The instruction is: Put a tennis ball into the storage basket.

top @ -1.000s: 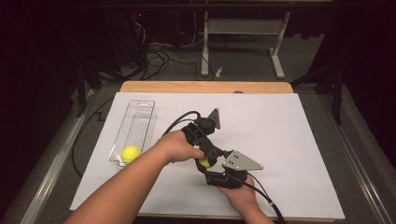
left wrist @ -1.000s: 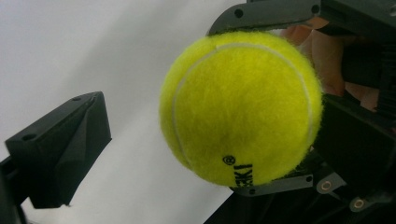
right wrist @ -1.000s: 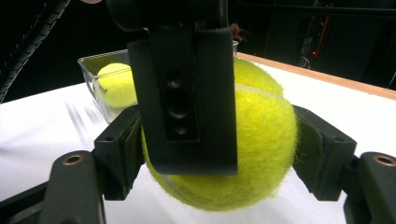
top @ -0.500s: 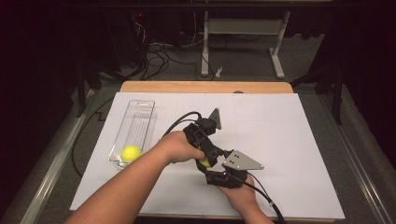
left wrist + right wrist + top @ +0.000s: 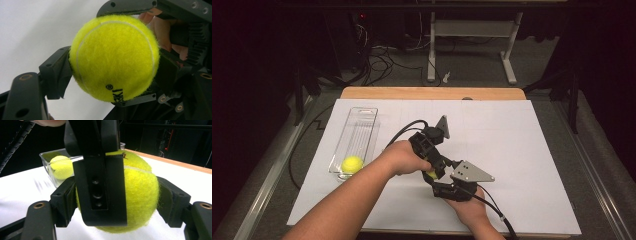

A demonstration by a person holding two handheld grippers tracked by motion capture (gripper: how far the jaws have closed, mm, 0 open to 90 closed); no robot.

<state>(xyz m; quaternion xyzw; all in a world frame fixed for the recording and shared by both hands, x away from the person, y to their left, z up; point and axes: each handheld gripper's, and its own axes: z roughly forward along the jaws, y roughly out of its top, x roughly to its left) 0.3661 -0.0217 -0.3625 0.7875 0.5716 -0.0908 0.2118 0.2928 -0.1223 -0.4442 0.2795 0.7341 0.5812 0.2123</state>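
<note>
A yellow tennis ball [image 5: 430, 174] is held just above the white table sheet between both hands. In the left gripper view my left gripper [image 5: 115, 75] has just been closing its jaws, and its pads [image 5: 58, 72] now press on the ball [image 5: 113, 57] from both sides. In the right gripper view my right gripper [image 5: 117, 205] is shut on the same ball [image 5: 142, 190] across the other axis. One left jaw crosses in front of the ball there. From above, the left gripper [image 5: 432, 167] comes in from the left, and the right gripper [image 5: 439, 184] from below.
A clear plastic tray [image 5: 362, 120] lies at the left of the white sheet [image 5: 522, 145], with a second tennis ball [image 5: 352, 164] at its near end. The right gripper view shows that ball [image 5: 61, 166] too. Cables trail from both grippers. Beyond the table's wooden far edge stand desk legs.
</note>
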